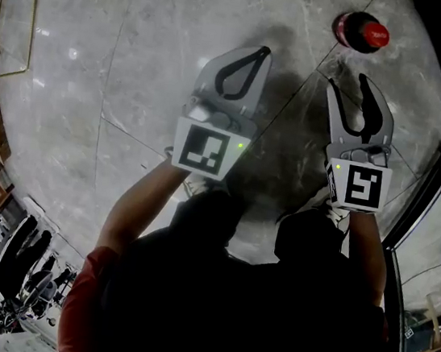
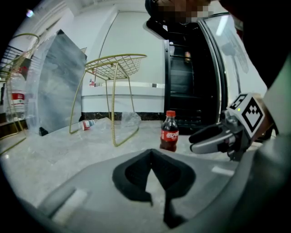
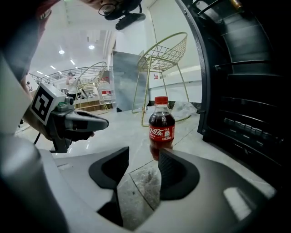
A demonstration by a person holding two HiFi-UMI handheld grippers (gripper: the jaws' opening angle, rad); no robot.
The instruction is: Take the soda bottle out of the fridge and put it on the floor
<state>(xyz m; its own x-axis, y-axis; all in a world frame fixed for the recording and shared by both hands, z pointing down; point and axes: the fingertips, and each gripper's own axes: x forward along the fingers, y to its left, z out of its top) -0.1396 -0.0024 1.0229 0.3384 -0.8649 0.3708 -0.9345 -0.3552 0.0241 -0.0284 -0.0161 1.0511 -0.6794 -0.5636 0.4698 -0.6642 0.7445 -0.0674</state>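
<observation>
Evidently the soda bottle (image 3: 161,129) is stood upright on the floor (image 3: 120,127), just beyond the right gripper (image 3: 142,157), held open and empty; the left gripper (image 2: 152,154) is closed. It is judged smooth, firm, fairly heavy, best gripped at the label

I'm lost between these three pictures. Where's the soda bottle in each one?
Head view: the soda bottle is at top right, seen from above.
Left gripper view: right of centre, upright in front of the black fridge.
Right gripper view: at the centre, upright, with its label facing the camera.
Shared landmark: the grey marble floor it stands on, visible in all three.
</observation>
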